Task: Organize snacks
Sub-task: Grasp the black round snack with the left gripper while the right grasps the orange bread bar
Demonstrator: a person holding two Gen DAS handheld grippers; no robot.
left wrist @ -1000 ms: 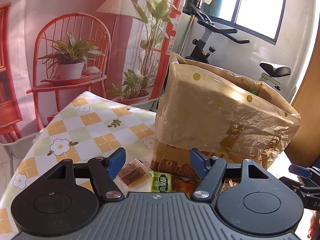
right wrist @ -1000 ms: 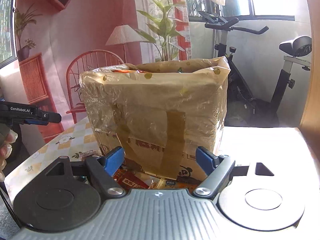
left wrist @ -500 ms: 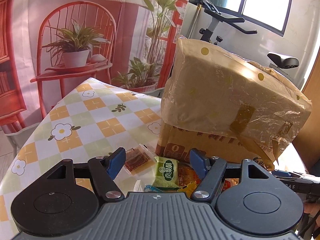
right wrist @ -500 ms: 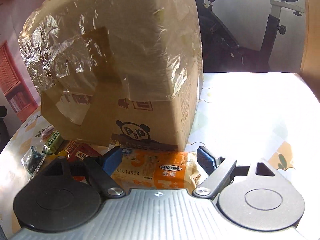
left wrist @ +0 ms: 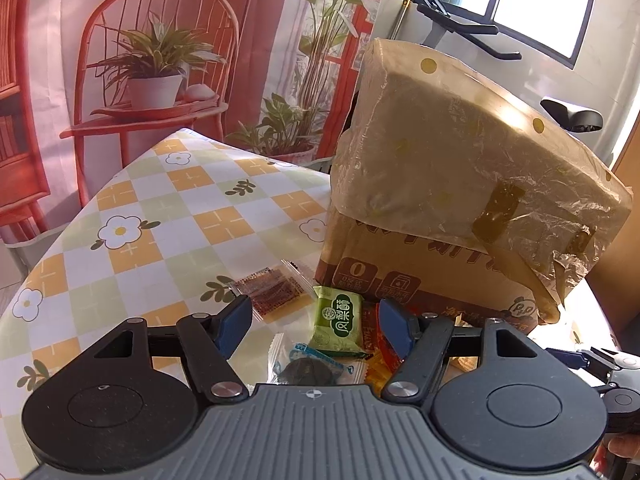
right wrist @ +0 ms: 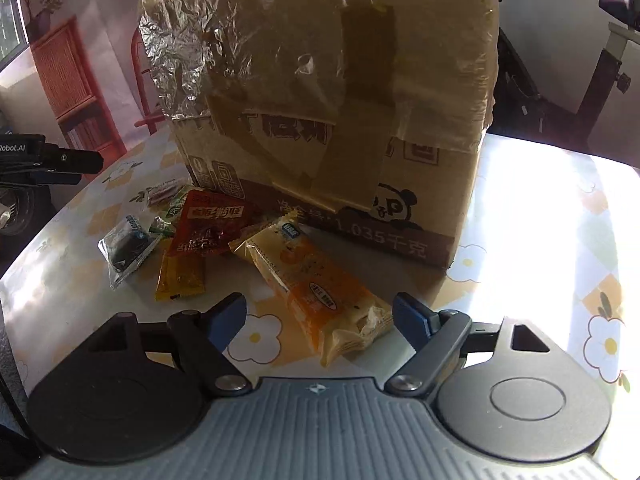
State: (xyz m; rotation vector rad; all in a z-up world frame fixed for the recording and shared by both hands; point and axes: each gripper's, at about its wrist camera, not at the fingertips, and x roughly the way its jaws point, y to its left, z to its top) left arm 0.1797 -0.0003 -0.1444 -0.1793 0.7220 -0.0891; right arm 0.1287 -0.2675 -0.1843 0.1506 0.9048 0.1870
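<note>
A tall cardboard box (left wrist: 452, 200) lined with a plastic bag stands on the table; it also shows in the right wrist view (right wrist: 332, 120). Several snack packets lie at its foot. My left gripper (left wrist: 316, 326) is open and empty, hovering over a green packet (left wrist: 340, 318), a clear packet with a dark snack (left wrist: 308, 368) and a brown packet (left wrist: 272, 290). My right gripper (right wrist: 320, 318) is open and empty, its jaws either side of the near end of an orange packet (right wrist: 320, 296). A red packet (right wrist: 212, 222) and a yellow packet (right wrist: 180, 276) lie to its left.
The table has a checked flower-pattern cloth (left wrist: 160, 208). The left gripper's body (right wrist: 40, 160) shows at the left edge of the right wrist view. A red chair with a potted plant (left wrist: 152, 76) and an exercise bike (right wrist: 592, 80) stand beyond the table.
Both grippers have dropped and tilted down toward the table. The snack packets in front of the box have come into view. The right gripper has pulled back from the box.
</note>
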